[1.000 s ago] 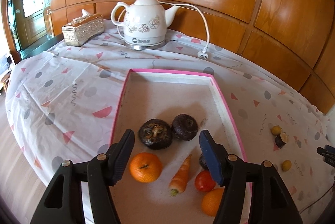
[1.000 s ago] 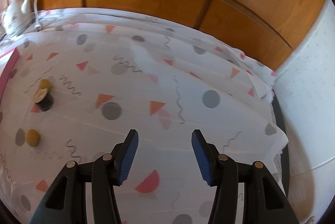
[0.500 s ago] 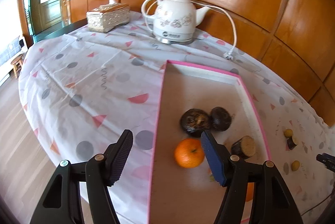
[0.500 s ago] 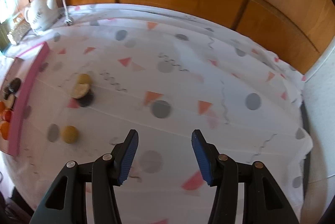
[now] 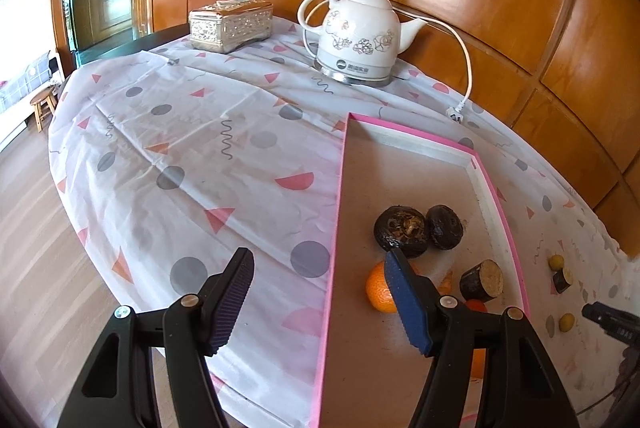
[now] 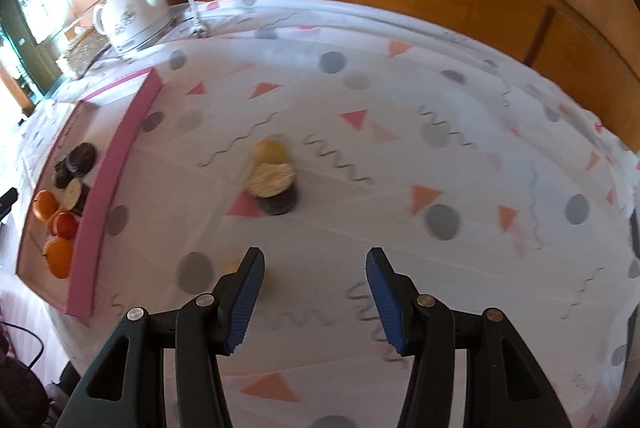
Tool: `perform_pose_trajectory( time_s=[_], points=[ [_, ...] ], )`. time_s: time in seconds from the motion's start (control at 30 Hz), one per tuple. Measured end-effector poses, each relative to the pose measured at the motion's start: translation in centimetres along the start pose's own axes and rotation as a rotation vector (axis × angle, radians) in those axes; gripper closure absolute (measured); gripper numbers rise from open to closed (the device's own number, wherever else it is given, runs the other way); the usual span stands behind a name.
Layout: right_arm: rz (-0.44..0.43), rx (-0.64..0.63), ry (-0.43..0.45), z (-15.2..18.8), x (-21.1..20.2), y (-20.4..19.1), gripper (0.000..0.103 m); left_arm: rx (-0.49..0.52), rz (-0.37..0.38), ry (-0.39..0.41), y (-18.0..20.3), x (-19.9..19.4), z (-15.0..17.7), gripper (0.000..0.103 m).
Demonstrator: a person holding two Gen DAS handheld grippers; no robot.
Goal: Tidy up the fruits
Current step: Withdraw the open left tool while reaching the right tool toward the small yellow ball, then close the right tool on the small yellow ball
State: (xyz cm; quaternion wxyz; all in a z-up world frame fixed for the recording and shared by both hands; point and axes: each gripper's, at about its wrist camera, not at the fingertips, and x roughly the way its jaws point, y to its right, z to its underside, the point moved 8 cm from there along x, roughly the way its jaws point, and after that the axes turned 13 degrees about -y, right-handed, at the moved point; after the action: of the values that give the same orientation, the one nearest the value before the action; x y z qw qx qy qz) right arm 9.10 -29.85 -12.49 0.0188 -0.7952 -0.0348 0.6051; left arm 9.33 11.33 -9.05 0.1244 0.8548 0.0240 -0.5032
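A pink-rimmed tray (image 5: 338,187) holds two dark round fruits (image 5: 401,230), an orange (image 5: 378,288), a dark cut stub with a pale face (image 5: 482,280), a red fruit and a second orange, both partly hidden by my left gripper (image 5: 318,302). That gripper is open and empty over the tray's left rim. My right gripper (image 6: 314,294) is open and empty above the cloth. Ahead of it lie a small yellow fruit (image 6: 269,151) and a dark stub with a pale face (image 6: 272,183). Another yellow fruit (image 6: 232,267) peeks out behind its left finger. The tray (image 6: 116,163) lies to the left.
A white kettle (image 5: 360,35) with a cord and plug (image 5: 454,113) stands at the back on the patterned tablecloth (image 5: 200,147). A silver tissue box (image 5: 230,23) stands at the back left. Wood wall panels run behind. The table edge and floor lie at the left.
My left gripper has swung left, off the tray's middle to its left rim. My right gripper has turned left toward the loose fruits, which now sit ahead of it.
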Motion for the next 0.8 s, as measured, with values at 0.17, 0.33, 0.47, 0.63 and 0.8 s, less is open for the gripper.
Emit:
perform_pose_trajectory(
  time_s=[0.17,0.33,0.47,0.63,0.8],
  points=[
    [-0.053,0.004,-0.015,0.1,1.6,-2.2,0.052,-0.011,-0.001,-0.002,-0.4,-0.1,0.1,0.035],
    [-0.015,-0.025,-0.049,0.8,3.7,-3.8,0.077,-0.036,-0.016,0.004,-1.7,-0.5,0.1,0.033],
    [0.043,-0.055,-0.033,0.9,3.7,-4.1,0.077,-0.061,-0.029,0.000,-2.6,-0.4,0.2,0.033],
    [0.034,-0.052,-0.022,0.9,3.8,-3.9,0.076,-0.071,-0.035,0.008,-2.9,-0.6,0.3,0.029],
    [0.044,-0.045,-0.010,1.0,3.6,-4.0,0.077,-0.064,-0.033,0.017,-2.7,-0.8,0.4,0.029]
  ],
)
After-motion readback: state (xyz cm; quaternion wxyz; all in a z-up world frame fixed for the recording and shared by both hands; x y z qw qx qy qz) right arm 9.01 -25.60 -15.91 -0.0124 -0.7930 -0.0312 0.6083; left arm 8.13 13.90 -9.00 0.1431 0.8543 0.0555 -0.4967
